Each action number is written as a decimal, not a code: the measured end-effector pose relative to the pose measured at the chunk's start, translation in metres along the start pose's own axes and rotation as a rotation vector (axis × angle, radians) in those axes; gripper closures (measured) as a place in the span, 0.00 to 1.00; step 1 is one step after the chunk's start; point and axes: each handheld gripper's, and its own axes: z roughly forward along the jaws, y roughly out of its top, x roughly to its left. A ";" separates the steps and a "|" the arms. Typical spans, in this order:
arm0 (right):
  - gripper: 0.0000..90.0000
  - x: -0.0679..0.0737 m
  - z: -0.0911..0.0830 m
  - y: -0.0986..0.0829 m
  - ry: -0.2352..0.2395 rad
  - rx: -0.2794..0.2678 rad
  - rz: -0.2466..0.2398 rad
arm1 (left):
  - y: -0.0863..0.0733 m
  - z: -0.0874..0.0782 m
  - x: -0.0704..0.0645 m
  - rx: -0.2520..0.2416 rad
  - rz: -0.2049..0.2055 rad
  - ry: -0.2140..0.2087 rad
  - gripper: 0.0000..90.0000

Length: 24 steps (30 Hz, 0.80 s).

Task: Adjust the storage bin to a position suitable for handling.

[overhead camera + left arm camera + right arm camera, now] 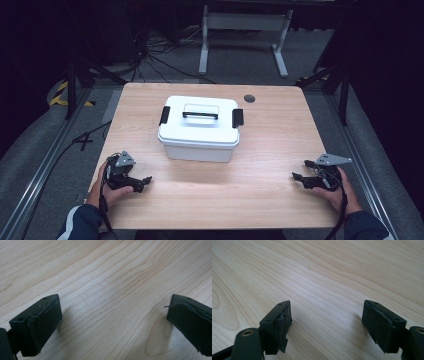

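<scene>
A white plastic box point(200, 129) with a black carry handle point(200, 115) and a black latch at each end stands shut in the middle of the wooden table point(270, 150). My left gripper point(141, 183) rests near the table's front left, held in a hand, pointing right; its jaws stand wide apart over bare wood point(112, 315). My right gripper point(299, 177) rests near the front right, pointing left, and it is open too, with nothing between its pads point(283, 327). Both grippers lie well in front of the box and apart from it.
A round grey cable port point(249, 98) sits at the table's back edge, right of the box. Beyond the table are a white desk frame point(245, 35) and cables on the grey floor. Metal rails run along both sides of the table.
</scene>
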 end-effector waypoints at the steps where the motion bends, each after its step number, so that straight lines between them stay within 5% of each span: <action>1: 0.26 0.000 0.000 0.000 0.001 0.000 0.002 | 0.000 0.000 0.000 0.000 -0.002 -0.001 0.00; 5: 0.28 -0.001 -0.002 0.001 0.004 0.018 0.000 | 0.000 0.000 0.000 0.001 0.003 0.001 0.00; 8: 0.41 0.000 -0.005 0.003 0.032 0.033 -0.020 | 0.000 0.000 0.000 -0.003 0.003 -0.003 0.01; 19: 0.42 0.012 -0.016 0.020 0.105 0.000 -0.073 | -0.002 -0.001 0.001 -0.006 -0.004 -0.007 0.01; 24: 0.46 0.014 -0.025 0.033 0.098 -0.021 -0.101 | -0.002 -0.001 0.001 -0.007 -0.004 -0.007 0.01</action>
